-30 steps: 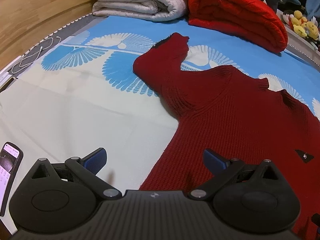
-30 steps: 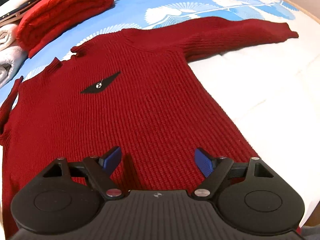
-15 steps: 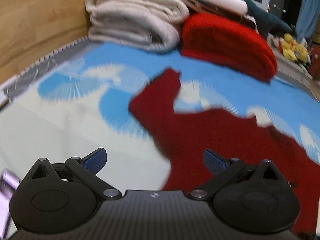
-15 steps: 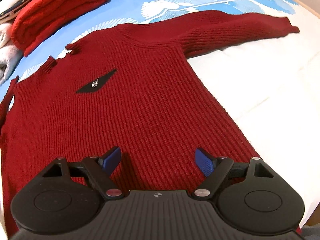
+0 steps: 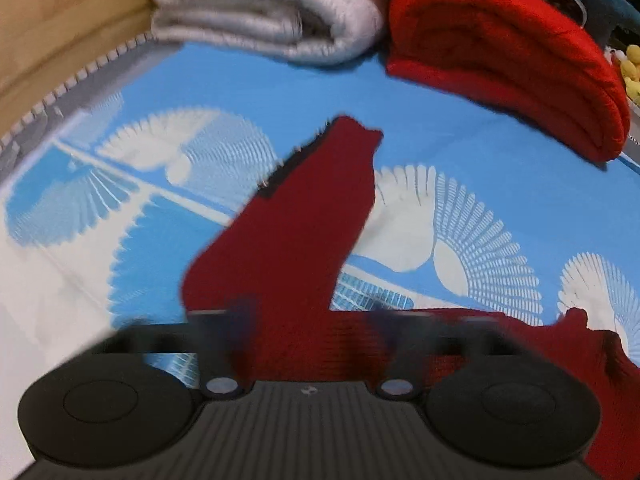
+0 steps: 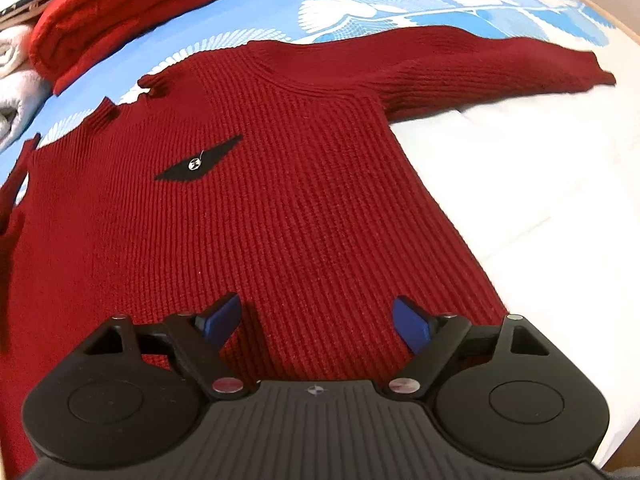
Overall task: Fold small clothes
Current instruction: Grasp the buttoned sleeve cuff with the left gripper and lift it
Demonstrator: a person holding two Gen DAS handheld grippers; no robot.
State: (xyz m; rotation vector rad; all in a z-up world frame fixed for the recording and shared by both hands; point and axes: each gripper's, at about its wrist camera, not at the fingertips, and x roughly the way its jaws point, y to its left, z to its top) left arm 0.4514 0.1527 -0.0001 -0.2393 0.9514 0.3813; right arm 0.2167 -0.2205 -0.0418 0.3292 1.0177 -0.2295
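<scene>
A dark red knitted sweater [image 6: 280, 184] lies flat, front up, on a blue and white patterned sheet [image 5: 460, 140]. A black patch [image 6: 198, 164] marks its chest. One sleeve [image 5: 296, 216] bends up and away from the body; the other sleeve [image 6: 480, 64] stretches out to the right. My left gripper [image 5: 312, 332] is blurred low over the bent sleeve near the shoulder. Its jaws are closing with the red knit between them and a gap still showing. My right gripper [image 6: 316, 320] hangs open over the sweater's lower body, holding nothing.
A folded white blanket [image 5: 260, 12] and a folded bright red blanket [image 5: 500, 52] lie at the far end of the sheet. A wooden board [image 5: 60, 12] borders the left side. Yellow plush toys [image 5: 632, 76] sit at the far right.
My left gripper has swept forward along the sheet to the bent sleeve, and its jaws have narrowed. The phone at its left has dropped out of view. The right gripper has hardly moved.
</scene>
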